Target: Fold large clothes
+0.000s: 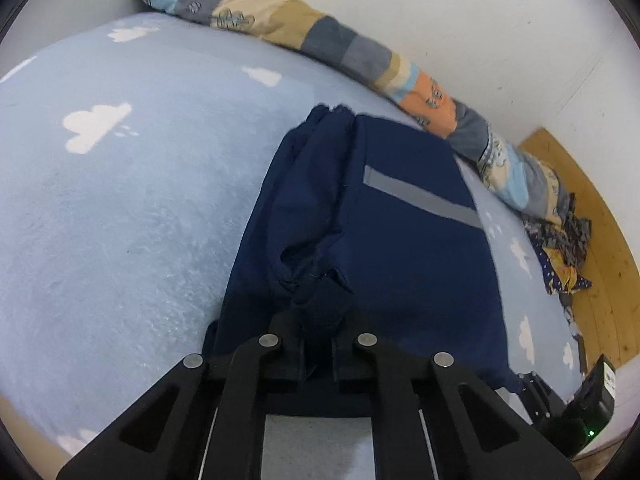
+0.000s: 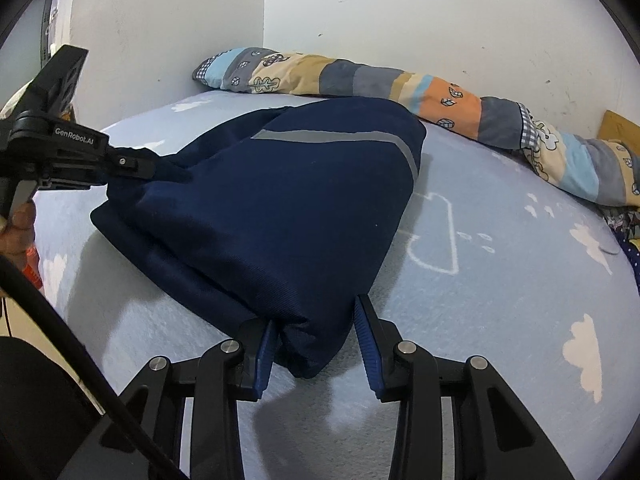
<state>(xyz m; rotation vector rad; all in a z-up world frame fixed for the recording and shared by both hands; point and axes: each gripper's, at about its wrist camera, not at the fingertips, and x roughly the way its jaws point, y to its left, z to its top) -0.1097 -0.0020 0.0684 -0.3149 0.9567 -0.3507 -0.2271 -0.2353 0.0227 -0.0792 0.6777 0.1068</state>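
Navy garment (image 2: 272, 208) lying folded into a thick bundle near the middle of the pale blue cloud-print bed cover (image 2: 500, 300), grey stripe across its top panel. In the right wrist view, long axis running from 6 o'clock at the near corner up toward 12 o'clock at the patchwork blanket (image 2: 360, 76) along the wall; wider folded edge trailing off toward 9 o'clock.

Right gripper (image 2: 316, 336) straddling the near corner of the bundle, blue pads either side of the cloth, left pad touching, right pad showing a sliver of gap, so spread and not yet pinching. Garment directly ahead of it, at 12 o'clock.

Left gripper (image 1: 318, 312) pressed together on a bunched fold of the same cloth at its near edge; from the right wrist view, seen entering at 9 o'clock and pinching the bundle's side. Both grippers at the cloth, neither clearly nearer.

Likely hinge for the coming fold: near edge carried along the long axis toward the blanket
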